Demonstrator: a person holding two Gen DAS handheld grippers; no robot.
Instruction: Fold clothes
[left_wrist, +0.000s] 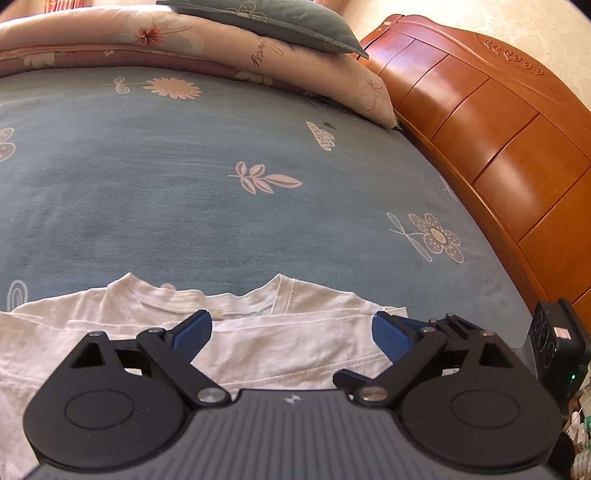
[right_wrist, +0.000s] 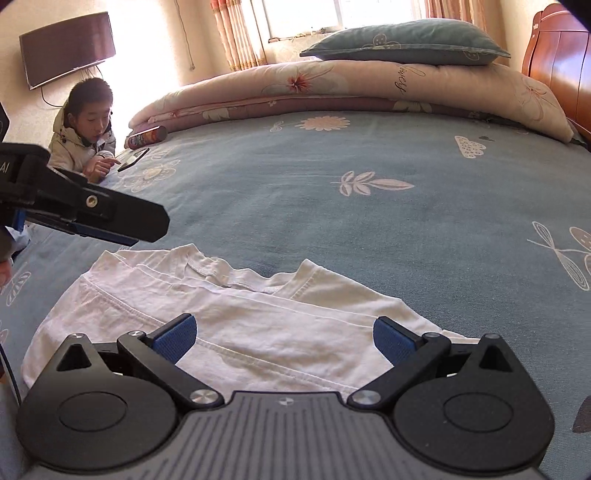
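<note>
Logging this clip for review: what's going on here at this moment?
A person is folding a white T-shirt on a bed with a blue floral sheet, one handheld gripper per hand. The shirt lies partly folded, its sides turned in. Both the left gripper and the right gripper are open above it, gripping nothing. Another person leans on the bed's far side beside a phone.
</note>
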